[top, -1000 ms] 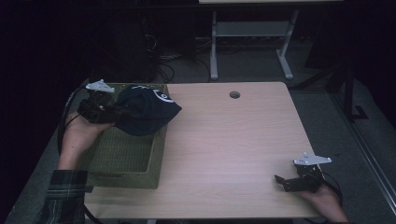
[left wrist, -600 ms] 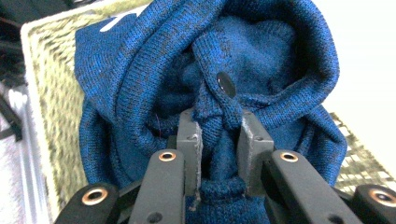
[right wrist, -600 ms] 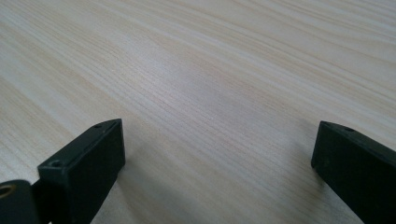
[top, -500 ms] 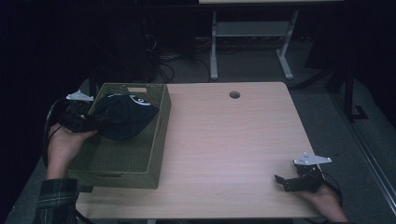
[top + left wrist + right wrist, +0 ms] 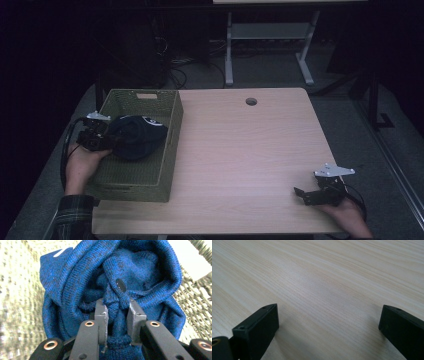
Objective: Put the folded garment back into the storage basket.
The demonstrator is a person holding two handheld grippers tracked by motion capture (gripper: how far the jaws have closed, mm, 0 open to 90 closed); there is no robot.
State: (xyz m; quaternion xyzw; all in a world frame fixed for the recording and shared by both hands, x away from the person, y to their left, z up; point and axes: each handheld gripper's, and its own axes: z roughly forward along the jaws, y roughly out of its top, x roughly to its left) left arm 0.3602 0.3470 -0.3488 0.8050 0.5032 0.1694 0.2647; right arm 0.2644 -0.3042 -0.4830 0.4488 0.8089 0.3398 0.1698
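A dark blue knitted garment (image 5: 136,136) hangs bunched inside the green woven basket (image 5: 155,102) at the table's left. My left gripper (image 5: 111,142) is shut on a fold of it. In the left gripper view the two jaws pinch the blue knit (image 5: 117,306) just below a dark button (image 5: 121,285), with the basket's weave (image 5: 197,305) behind. My right gripper (image 5: 300,192) rests low at the table's front right, its jaws open. In the right gripper view the fingers (image 5: 259,326) stand wide apart over bare wood (image 5: 324,290), nothing between them.
The basket takes up the left third of the wooden table (image 5: 240,150). A round cable hole (image 5: 251,101) lies near the far edge. Beyond the table stand the legs of a white desk frame (image 5: 229,60) and floor cables.
My left gripper has come down and leftward with the garment, from above the basket's rim into the basket. The basket has also shifted a little on the table. My right gripper has stayed put.
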